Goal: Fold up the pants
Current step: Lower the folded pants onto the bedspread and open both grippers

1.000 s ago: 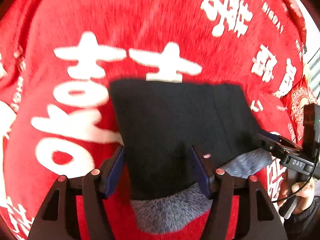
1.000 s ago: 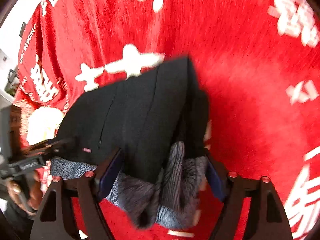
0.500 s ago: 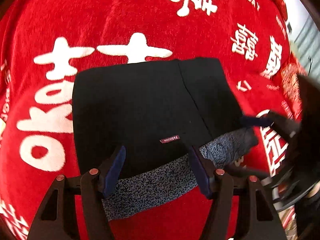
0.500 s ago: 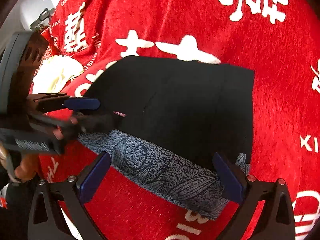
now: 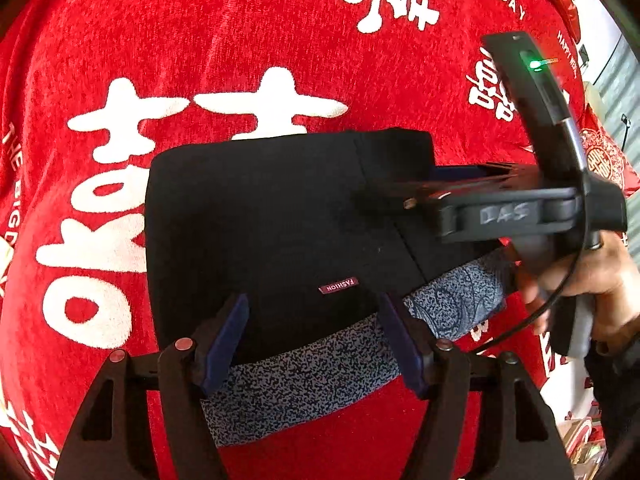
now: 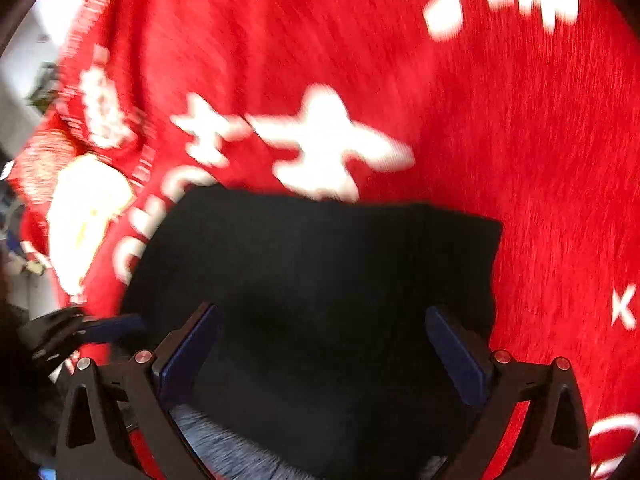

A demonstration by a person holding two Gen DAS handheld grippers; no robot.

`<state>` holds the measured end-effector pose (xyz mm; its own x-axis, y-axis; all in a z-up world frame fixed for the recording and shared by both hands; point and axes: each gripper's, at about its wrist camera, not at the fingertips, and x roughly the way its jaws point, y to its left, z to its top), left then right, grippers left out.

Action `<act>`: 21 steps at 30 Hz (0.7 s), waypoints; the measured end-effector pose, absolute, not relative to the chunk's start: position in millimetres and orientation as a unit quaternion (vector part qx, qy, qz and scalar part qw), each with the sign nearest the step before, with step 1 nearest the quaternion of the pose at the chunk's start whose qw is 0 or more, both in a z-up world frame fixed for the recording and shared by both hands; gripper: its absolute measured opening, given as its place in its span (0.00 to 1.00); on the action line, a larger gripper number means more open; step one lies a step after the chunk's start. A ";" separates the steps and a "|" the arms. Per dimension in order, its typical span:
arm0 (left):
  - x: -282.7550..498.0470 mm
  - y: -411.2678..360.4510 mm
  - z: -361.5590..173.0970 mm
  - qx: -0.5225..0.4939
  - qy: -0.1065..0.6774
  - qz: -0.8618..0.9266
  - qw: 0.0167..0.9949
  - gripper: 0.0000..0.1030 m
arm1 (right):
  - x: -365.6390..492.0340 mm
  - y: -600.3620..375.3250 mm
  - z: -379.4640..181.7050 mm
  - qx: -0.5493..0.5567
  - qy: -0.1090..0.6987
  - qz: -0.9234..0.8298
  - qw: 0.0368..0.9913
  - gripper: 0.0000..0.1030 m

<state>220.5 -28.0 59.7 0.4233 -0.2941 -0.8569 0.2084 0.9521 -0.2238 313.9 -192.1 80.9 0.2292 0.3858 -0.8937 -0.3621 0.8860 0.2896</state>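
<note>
The black pants [image 5: 272, 220] lie folded into a flat rectangle on the red cloth, with a speckled grey waistband [image 5: 304, 384] along the near edge and a small "FASHION" label [image 5: 338, 285]. My left gripper [image 5: 316, 340] is open, its fingers over the near edge, holding nothing. The right gripper body [image 5: 516, 212] reaches over the pants' right side in the left wrist view. In the blurred right wrist view the right gripper [image 6: 320, 356] is open above the pants [image 6: 320, 272], with the waistband [image 6: 224, 452] below.
A red plush cloth [image 5: 240, 40] with white characters covers the whole surface. The person's hand [image 5: 580, 276] holds the right gripper at the right. A pale object [image 6: 88, 208] lies at the cloth's left edge in the right wrist view.
Both grippers let go of the pants, which now lie flat and folded. The right gripper has moved in over the pants' right side and is still moving.
</note>
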 end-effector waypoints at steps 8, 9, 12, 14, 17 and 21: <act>204.5 -27.4 83.8 -0.019 0.493 -0.083 0.866 0.78 | 265.3 -197.3 143.4 -0.051 0.506 0.149 0.848 0.99; 200.5 -27.9 87.1 -0.013 0.489 -0.073 0.869 0.78 | 255.6 -200.5 150.9 -0.056 0.500 0.131 0.854 0.99; 190.2 -29.1 90.7 0.001 0.487 -0.057 0.871 0.78 | 235.5 -208.1 158.7 -0.052 0.500 0.110 0.857 0.99; 182.7 -28.4 90.3 0.008 0.489 -0.052 0.871 0.79 | 220.7 -209.8 158.5 -0.057 0.502 0.098 0.857 0.99; 170.4 -24.3 88.9 0.008 0.489 -0.044 0.871 0.79 | 203.0 -212.3 154.1 -0.051 0.513 0.099 0.851 0.99; 155.5 -18.9 89.8 -0.005 0.489 -0.039 0.871 0.80 | 183.0 -211.8 143.8 -0.054 0.529 0.090 0.842 0.99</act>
<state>155.5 -18.9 89.8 0.5180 -0.0718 -0.8524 0.0625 0.9970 -0.0460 183.0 -211.8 143.8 0.4232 0.0949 -0.9010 -0.2086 0.9780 0.0050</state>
